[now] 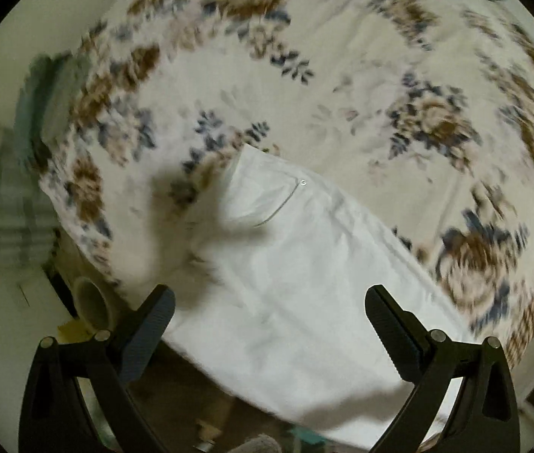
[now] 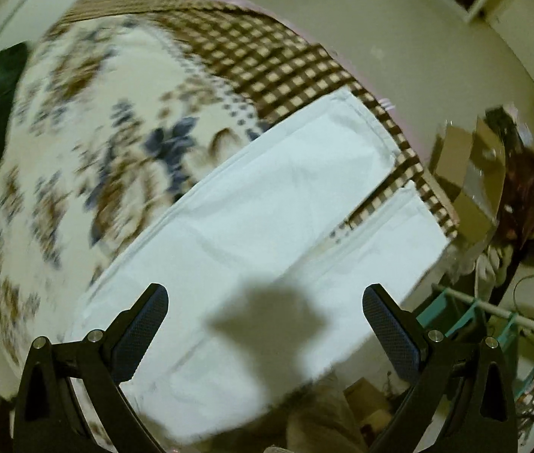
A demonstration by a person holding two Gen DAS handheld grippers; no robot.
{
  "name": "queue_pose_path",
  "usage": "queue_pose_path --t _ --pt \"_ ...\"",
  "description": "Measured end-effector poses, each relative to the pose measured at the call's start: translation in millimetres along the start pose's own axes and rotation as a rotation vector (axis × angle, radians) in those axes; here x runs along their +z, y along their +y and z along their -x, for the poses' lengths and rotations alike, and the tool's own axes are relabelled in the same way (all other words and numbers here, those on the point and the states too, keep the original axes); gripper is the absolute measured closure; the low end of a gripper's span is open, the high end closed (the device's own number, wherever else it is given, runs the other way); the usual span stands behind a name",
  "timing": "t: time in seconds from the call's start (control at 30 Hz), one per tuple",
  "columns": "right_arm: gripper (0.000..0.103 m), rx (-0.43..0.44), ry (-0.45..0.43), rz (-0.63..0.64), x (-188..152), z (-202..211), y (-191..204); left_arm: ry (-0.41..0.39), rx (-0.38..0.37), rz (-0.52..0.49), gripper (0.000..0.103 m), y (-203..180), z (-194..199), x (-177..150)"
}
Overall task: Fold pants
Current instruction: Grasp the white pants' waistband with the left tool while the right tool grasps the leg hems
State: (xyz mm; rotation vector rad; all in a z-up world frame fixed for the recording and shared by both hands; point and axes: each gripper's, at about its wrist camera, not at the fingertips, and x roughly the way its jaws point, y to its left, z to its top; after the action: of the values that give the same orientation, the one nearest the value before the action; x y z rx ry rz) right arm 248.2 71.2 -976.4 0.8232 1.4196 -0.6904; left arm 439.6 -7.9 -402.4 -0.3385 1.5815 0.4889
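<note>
Pants (image 1: 304,264): white, laid flat on the bed, near its edge. In the left wrist view the waist end is shown, with a pocket seam and a small rivet (image 1: 302,182). In the right wrist view the two legs (image 2: 286,204) are seen spread side by side, a narrow strip of bedcover showing between them toward the hems (image 2: 388,143).

Bed: covered by a flowered blanket (image 1: 342,94) with a brown checked border (image 2: 267,60); the hems lie over that border.

Left tongs (image 1: 269,324): released, jaws wide apart, nothing held; held above the waist part of the pants. Contact with the cloth cannot be told.

Right tongs (image 2: 265,321): released, jaws wide apart, nothing held; held above the upper legs. A shadow (image 2: 267,321) is cast on the cloth between the jaws.

Progress: judged as at or near the start. The pants are spread out and smoothed, but no fold is seen; the legs are not yet laid one upon the other. Left to do, by judgement: one leg brought over the other, then the length folded from hems toward waist.

Surroundings: a cardboard box (image 2: 467,173) on the floor beside the bed; much is blurred.
</note>
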Motion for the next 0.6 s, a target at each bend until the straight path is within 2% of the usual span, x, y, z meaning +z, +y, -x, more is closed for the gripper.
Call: queue_pose_path --t 0.03,0.2,0.37,0.6 --pt "0.0 -0.021 0.015 -0.026 34.6 -34.3 8.7 0.024 0.003 0.025 0.0 -8.3 -16.7 10.5" --pt "0.0 -0.051 0.063 -0.089 115.6 -116.3 21.6 0.126 0.007 0.119 0.0 -39.9 -92.6 53.8" --pt "0.0 -0.057 0.118 -0.175 164.3 -165.9 10.3 0.167 0.04 0.161 0.0 -58.4 -149.1 84.1" --pt "0.0 -0.052 0.167 -0.293 223.6 -219.2 -9.4 0.207 0.041 0.199 0.002 -56.7 -198.6 102.5"
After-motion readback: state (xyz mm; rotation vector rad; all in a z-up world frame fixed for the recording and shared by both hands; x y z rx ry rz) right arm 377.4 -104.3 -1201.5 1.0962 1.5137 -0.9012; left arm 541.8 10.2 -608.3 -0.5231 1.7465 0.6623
